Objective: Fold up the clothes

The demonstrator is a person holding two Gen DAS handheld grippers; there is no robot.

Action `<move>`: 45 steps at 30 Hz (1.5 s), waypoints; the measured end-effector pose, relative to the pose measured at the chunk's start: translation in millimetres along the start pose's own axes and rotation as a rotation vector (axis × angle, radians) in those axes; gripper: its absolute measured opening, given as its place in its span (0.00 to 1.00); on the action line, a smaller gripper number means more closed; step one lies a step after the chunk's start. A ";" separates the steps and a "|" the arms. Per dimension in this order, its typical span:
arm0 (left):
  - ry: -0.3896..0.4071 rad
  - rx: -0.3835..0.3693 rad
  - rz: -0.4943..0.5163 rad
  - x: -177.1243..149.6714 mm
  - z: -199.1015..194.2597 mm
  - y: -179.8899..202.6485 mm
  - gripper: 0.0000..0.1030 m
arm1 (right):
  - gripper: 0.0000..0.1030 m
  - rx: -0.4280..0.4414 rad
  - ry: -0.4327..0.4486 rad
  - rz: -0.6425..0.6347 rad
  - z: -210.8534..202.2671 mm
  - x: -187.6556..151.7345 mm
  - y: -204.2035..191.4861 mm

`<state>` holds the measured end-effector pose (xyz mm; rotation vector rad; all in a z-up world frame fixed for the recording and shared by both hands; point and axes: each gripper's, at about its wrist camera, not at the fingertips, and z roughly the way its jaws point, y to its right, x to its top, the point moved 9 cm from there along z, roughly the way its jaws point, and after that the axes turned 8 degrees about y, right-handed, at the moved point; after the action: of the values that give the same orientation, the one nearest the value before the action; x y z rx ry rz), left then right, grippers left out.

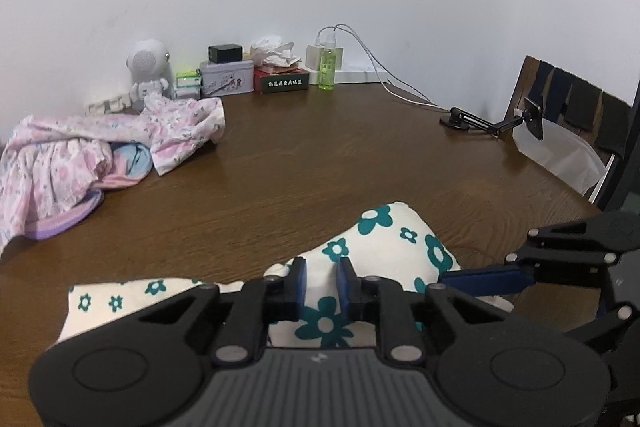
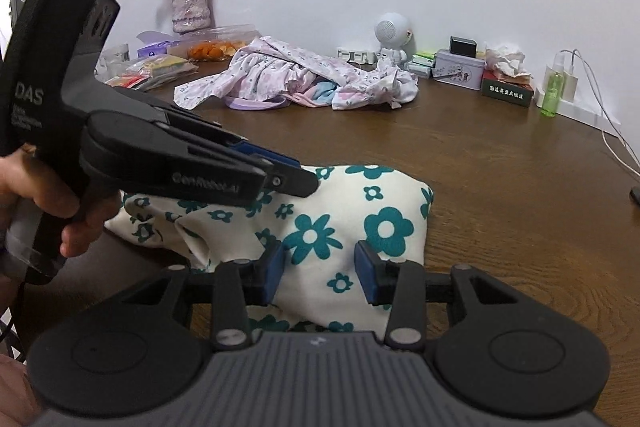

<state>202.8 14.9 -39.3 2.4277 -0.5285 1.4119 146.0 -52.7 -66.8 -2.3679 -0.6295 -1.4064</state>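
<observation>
- the flowered garment (image 2: 332,223) lies bunched at the near edge of the wooden table (image 2: 500,167), cream with teal blooms. from the right wrist view its far side shows a rounded, doubled-over edge; the left part is rumpled and sags toward the table edge.
- its long axis runs left to right across your front, along the table's near edge; the folded edge faces the wall. which end is collar or hem you cannot tell.
- your left gripper (image 1: 322,279) has its jaws a narrow gap apart, cloth between the blue pads; whether they pinch it you cannot tell.
- your right gripper (image 2: 320,269) is spread wide over the cloth, pads low on either side of a bloom, gripping nothing you can see.
- risk: if one pad catches only the top layer, the doubled edge will peel open when you lift.
- risk: the sagging left part could drag the piece off the table if you pull toward yourself.
- risk: the two grippers sit close, so they may knock together.
- the pink pile of clothes (image 2: 296,77) lies well apart near the wall.
</observation>
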 end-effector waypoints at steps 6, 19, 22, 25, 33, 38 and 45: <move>0.138 -0.044 -0.007 25.2 -55.1 14.8 0.50 | 0.42 0.055 0.140 0.203 -36.9 41.0 41.4; 0.034 0.018 0.095 -26.2 -46.9 36.4 0.14 | 0.16 0.012 -0.016 0.159 38.2 18.5 44.8; 0.038 0.032 0.105 -31.0 -46.4 36.7 0.14 | 0.16 -0.023 -0.010 0.095 41.3 12.0 36.1; 0.044 0.036 0.099 -32.2 -46.2 34.1 0.14 | 0.17 -0.029 0.001 0.089 39.3 13.2 34.5; 0.076 -0.110 -0.160 19.1 -48.0 -17.5 0.43 | 0.40 0.046 0.086 0.176 -12.3 30.0 36.9; -0.081 -0.304 -0.158 35.8 -7.8 -53.8 0.44 | 0.40 0.091 0.041 0.191 -13.8 13.3 26.7; -0.262 -0.611 -0.006 27.9 32.0 -44.7 0.44 | 0.40 0.098 0.030 0.229 -18.0 7.0 24.6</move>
<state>260.1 36.7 -32.9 2.0997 -0.8631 0.7689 148.3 -80.8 -53.3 -2.2559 -0.3955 -1.2791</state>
